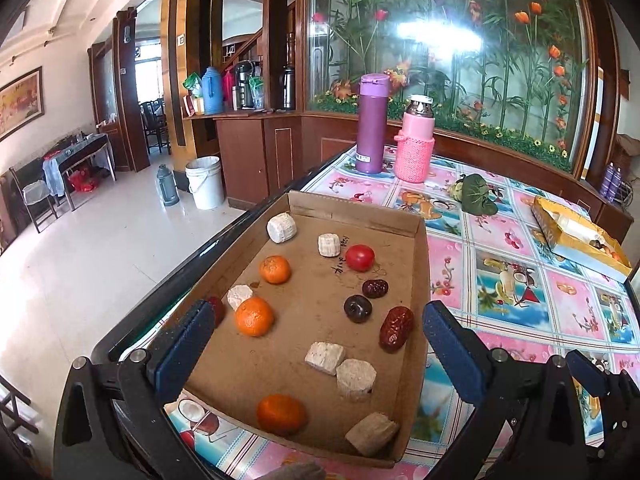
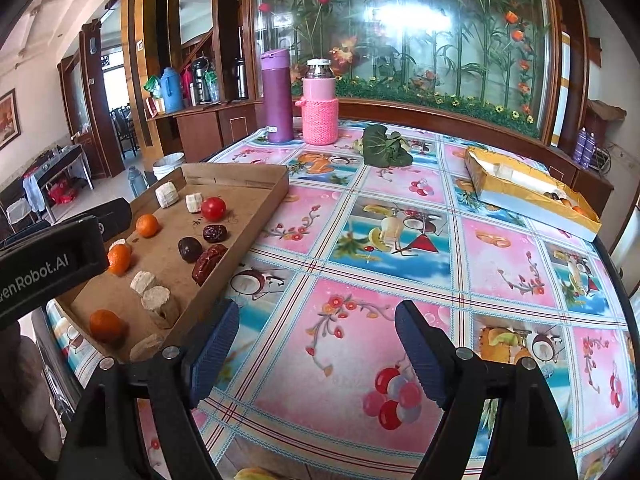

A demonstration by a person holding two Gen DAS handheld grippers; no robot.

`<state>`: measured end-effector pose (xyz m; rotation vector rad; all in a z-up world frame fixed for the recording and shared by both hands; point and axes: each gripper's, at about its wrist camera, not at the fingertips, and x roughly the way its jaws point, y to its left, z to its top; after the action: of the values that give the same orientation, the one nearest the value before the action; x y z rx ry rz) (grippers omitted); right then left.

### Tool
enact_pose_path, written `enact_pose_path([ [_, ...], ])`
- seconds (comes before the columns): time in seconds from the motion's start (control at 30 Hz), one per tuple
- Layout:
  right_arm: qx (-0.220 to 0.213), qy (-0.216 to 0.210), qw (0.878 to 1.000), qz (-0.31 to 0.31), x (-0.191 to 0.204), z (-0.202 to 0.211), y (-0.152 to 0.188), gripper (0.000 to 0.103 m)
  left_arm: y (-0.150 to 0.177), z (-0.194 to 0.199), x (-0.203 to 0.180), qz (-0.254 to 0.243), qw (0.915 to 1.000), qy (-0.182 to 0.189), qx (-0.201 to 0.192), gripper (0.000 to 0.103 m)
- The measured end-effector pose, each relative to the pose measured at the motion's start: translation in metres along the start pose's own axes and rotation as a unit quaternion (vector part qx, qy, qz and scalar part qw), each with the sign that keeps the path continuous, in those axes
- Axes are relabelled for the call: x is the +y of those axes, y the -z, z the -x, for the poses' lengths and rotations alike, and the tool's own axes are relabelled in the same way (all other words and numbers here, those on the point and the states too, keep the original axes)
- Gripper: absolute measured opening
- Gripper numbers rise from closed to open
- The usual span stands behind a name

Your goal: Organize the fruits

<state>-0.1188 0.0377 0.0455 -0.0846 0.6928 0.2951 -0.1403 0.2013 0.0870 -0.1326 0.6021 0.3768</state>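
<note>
A: Where's the fruit?
B: In the tray [image 1: 416, 280] at the table's [image 2: 360, 240] left edge: three oranges [image 1: 255, 316], a tomato [image 1: 359, 257], dark dates [image 1: 396, 328], pale blocks [image 1: 325, 358].
A: And the grippers?
B: The left gripper [image 1: 316, 336] hangs over the tray, jaws wide apart, nothing between them. The right gripper [image 2: 316, 348] sits just right of the tray over bare cloth, jaws apart, empty.
A: Anything else?
B: A gold box [image 2: 532, 192] far right of the tray.
</note>
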Motion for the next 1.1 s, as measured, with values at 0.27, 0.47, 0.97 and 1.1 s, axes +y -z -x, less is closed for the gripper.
enact_pose_path([
  [0.27, 0.005, 0.0, 1.0, 0.003, 0.003, -0.003, 0.002, 0.084, 0.002, -0.006, 0.001, -0.002, 0.9999, 0.002, 0.012, 0.103],
  [0.47, 0.008, 0.0, 1.0, 0.002, 0.004, -0.004, 0.003, 0.085, 0.004, -0.009, 0.0, -0.003, 0.9998, 0.006, 0.018, 0.103],
  [0.97, 0.01, -0.001, 1.0, 0.004, 0.006, -0.006, 0.005, 0.085, 0.01, -0.01, 0.0, -0.006, 0.9994, 0.013, 0.03, 0.103],
  [1.1, 0.01, -0.001, 1.0, 0.005, 0.007, -0.007, 0.006, 0.085, 0.012, -0.012, -0.001, -0.006, 0.9994, 0.014, 0.032, 0.103],
])
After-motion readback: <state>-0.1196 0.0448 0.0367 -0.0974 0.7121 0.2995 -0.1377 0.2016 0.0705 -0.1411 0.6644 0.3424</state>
